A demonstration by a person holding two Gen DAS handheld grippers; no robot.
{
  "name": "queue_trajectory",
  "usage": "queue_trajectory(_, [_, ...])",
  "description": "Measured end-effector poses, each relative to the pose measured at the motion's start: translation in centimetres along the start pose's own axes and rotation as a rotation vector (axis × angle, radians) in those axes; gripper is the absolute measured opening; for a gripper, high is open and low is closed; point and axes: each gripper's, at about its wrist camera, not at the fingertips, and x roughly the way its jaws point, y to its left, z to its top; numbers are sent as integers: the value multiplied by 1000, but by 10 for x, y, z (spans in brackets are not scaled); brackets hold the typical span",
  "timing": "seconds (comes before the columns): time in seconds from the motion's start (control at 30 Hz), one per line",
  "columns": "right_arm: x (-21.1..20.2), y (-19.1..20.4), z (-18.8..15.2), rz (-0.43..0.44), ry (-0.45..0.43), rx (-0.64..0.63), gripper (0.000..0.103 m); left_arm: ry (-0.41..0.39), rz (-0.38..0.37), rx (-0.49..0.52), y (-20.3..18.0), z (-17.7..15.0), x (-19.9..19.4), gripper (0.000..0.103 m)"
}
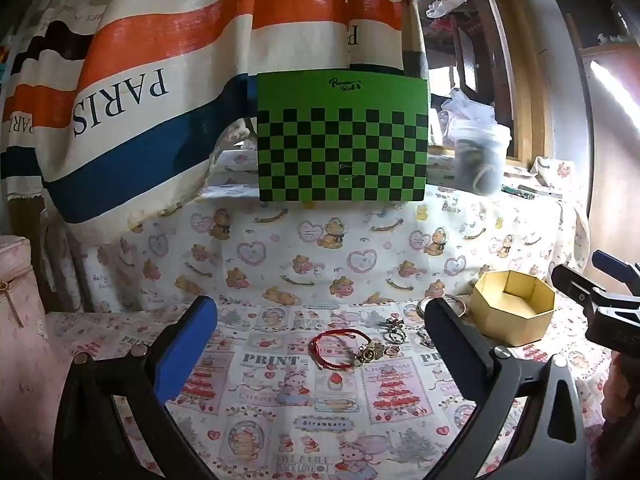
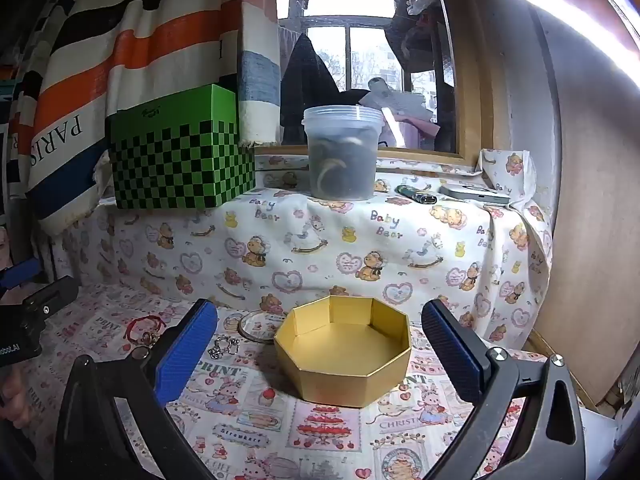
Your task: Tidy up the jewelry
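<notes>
Jewelry: we log several loose pieces on the printed cloth, all left of the gold octagonal box, our landmark throughout.
Red cord bracelet: farthest left of the box, lying flat, with a gold charm on its box-facing side.
Silver pieces: a small chain-like cluster between the bracelet and the box; we cannot make out the exact items.
Bangle: a thin metal ring, just beside the box's left rear wall.
Box state: open, upright, nothing visible inside.
Handling, cord: we judge it light and limp; it should drape when lifted. Best hold looks like the cord near the charm, pinched low against the cloth.
Handling, metal: we judge chains slippery and prone to snagging each other; the bangle is stiff but thin, so its rim needs a flat pinch.
Left gripper: fingers wide apart, holding nothing, hovering over the cloth left of the box with the bracelet between them.
Right gripper: fingers wide apart, holding nothing, framing the box.
Behind the box: a raised shelf under bear-print fabric carries a green checkered box, a lidded plastic tub and small flat gadgets.
Obstructions: we see nothing between the jewelry and the box; the pieces crowd each other, which could drag a neighbour along.
</notes>
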Motion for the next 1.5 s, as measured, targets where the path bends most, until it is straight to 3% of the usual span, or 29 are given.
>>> queue_trajectory(1.5, [0,2,-1,-5,11,-14,103,5,-5,-2,-1,1,-2,103])
